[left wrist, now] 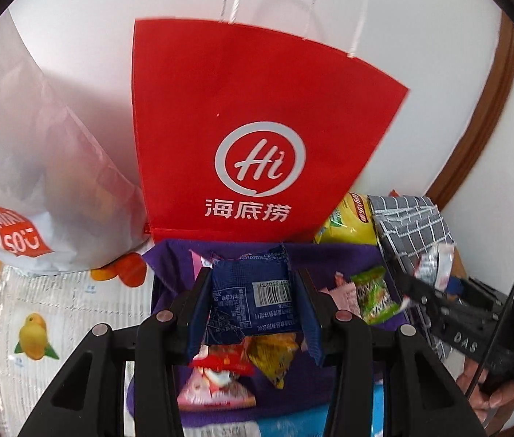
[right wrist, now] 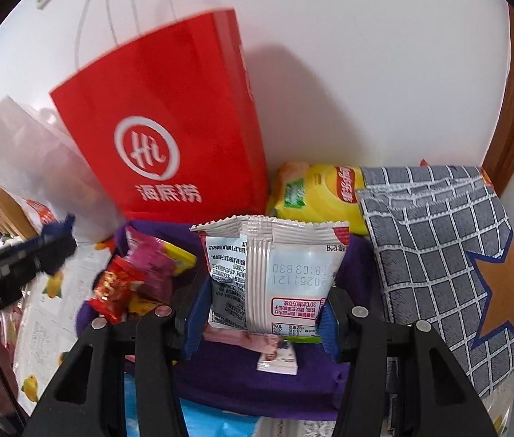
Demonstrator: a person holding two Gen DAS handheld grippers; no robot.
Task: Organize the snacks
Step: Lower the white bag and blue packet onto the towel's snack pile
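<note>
My left gripper (left wrist: 253,291) is shut on a dark blue snack packet (left wrist: 253,295) with a barcode, held above a purple cloth (left wrist: 177,266) strewn with small snacks. My right gripper (right wrist: 262,291) is shut on a white snack packet (right wrist: 275,273) with a printed date, also above the purple cloth (right wrist: 257,389). A red paper bag (left wrist: 257,127) with a "Hi" logo stands upright behind the cloth; it also shows in the right wrist view (right wrist: 162,127). The right gripper (left wrist: 435,291) appears in the left view, holding its white packet (left wrist: 435,258).
A white plastic bag (left wrist: 38,182) lies left of the red bag. A yellow chip bag (right wrist: 319,193) and a grey checked cushion with an orange star (right wrist: 446,255) sit at the right against the white wall. Loose snacks include a green packet (left wrist: 377,291) and a red packet (right wrist: 115,287).
</note>
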